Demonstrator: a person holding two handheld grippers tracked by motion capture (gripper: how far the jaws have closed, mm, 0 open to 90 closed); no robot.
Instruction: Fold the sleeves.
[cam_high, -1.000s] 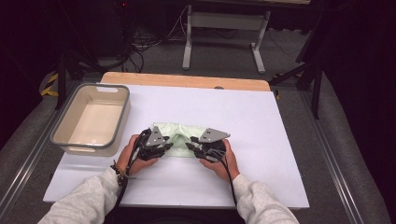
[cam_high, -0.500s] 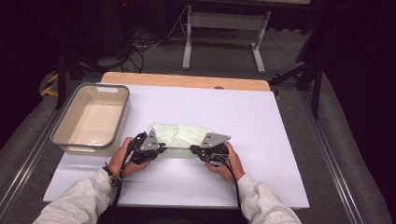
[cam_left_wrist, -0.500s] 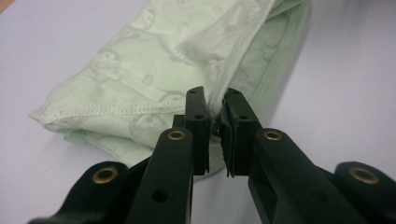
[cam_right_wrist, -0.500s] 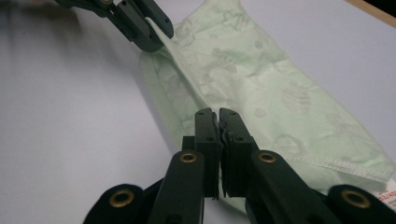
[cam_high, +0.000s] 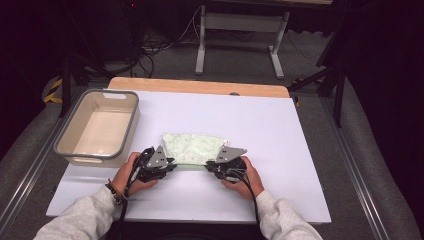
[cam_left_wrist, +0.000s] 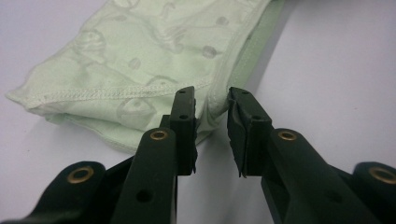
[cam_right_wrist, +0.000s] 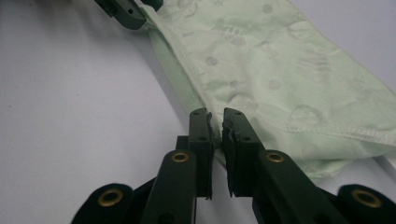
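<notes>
Spreading apart since before, both grippers (jaws reopening) flank the cloth (cam_high: 192, 148)

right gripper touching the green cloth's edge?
Touching. The right gripper view shows the right gripper with its fingers nearly closed on the hem of the pale green cloth.

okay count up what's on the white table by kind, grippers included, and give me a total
Pale green cloth: 1
Grey-rimmed bin: 1
Handheld grippers: 2, the left gripper and the right gripper, one at each near corner of the cloth
Total: 4
</notes>
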